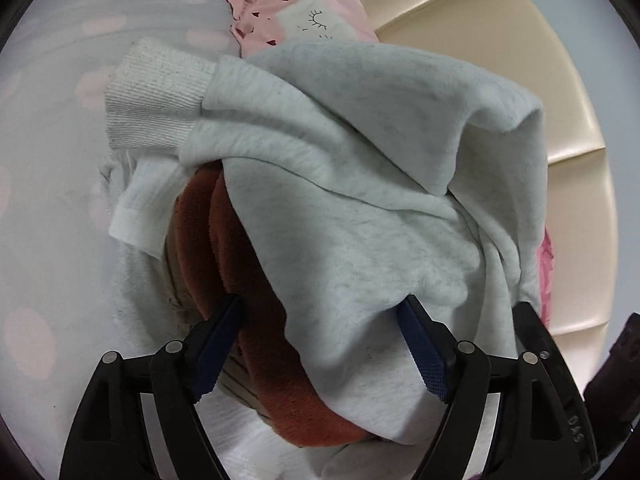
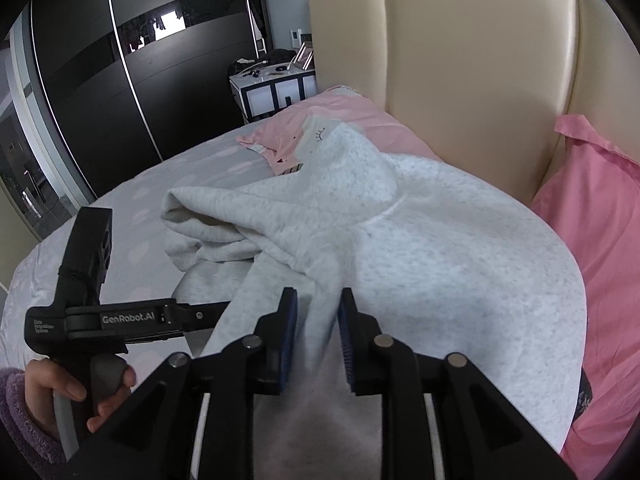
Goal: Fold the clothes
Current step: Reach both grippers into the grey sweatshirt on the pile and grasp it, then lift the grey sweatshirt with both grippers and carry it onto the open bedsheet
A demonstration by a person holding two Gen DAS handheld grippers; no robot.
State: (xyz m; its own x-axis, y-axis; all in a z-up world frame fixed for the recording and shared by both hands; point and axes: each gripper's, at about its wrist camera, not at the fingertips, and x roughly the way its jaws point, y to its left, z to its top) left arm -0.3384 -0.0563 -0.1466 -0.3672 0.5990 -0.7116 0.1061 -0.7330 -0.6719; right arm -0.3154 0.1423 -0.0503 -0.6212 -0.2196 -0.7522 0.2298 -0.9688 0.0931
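Note:
A light grey sweatshirt (image 1: 360, 152) lies bunched on the bed, its ribbed cuff (image 1: 156, 96) at the upper left. It covers a rust-brown fleece garment (image 1: 248, 272) and a white garment (image 1: 140, 204). My left gripper (image 1: 320, 344) is open, its jaws wide on either side of the sweatshirt's edge and the brown fleece. In the right wrist view the sweatshirt (image 2: 420, 240) spreads across the bed. My right gripper (image 2: 318, 332) is shut on a fold of the sweatshirt. The left gripper body (image 2: 120, 316) and the hand holding it show at the left.
The bed sheet (image 2: 120, 216) is pale grey with pink spots. Pink pillows (image 2: 592, 248) lie against the cream padded headboard (image 2: 460, 60); one has a face print (image 1: 316, 20). A dark wardrobe (image 2: 120, 60) and a nightstand (image 2: 276, 88) stand beyond the bed.

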